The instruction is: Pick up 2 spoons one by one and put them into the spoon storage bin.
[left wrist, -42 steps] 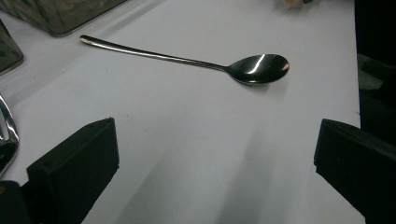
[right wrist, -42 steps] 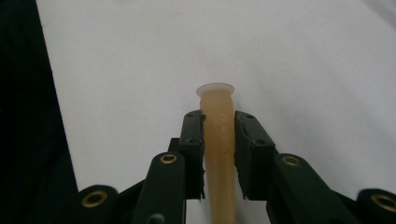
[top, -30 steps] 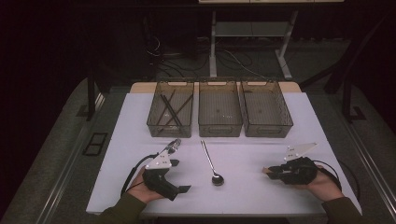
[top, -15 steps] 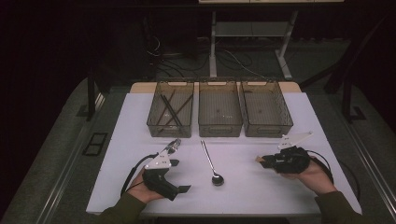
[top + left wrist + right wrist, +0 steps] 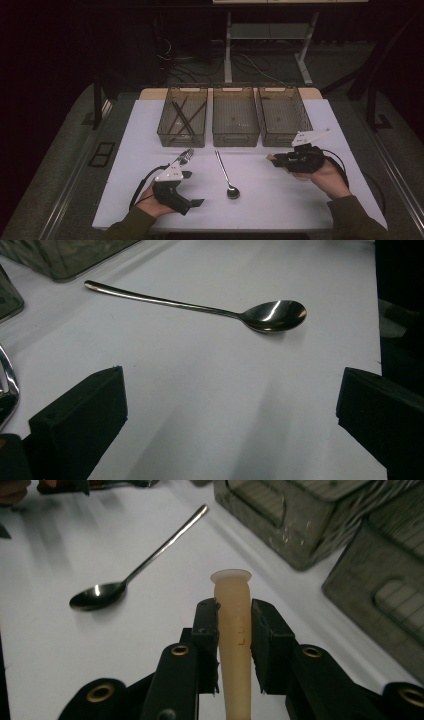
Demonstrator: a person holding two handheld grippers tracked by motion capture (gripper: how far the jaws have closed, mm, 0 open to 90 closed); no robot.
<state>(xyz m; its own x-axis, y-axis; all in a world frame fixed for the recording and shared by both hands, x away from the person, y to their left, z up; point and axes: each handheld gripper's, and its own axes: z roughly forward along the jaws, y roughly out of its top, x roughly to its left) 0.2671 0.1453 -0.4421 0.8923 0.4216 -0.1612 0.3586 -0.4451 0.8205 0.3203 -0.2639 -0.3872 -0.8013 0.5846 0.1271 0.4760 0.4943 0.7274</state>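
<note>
Carrying a tan plastic handle [image 5: 235,630] clenched in its fingers, the right gripper [image 5: 280,159] hovered right of the spoon [image 5: 226,175], likely needing a bin [image 5: 284,116] next, while the left gripper [image 5: 186,156] idled released.

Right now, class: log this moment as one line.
right tongs: shut on beige handle | left tongs: open, empty | spoon: on table

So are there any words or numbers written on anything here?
Only one spot: raised letters on the side of the beige handle pinched in the right claw. They are too faint and blurred to read.
The spoon, the three bins and the table carry no writing that can be seen.
</note>
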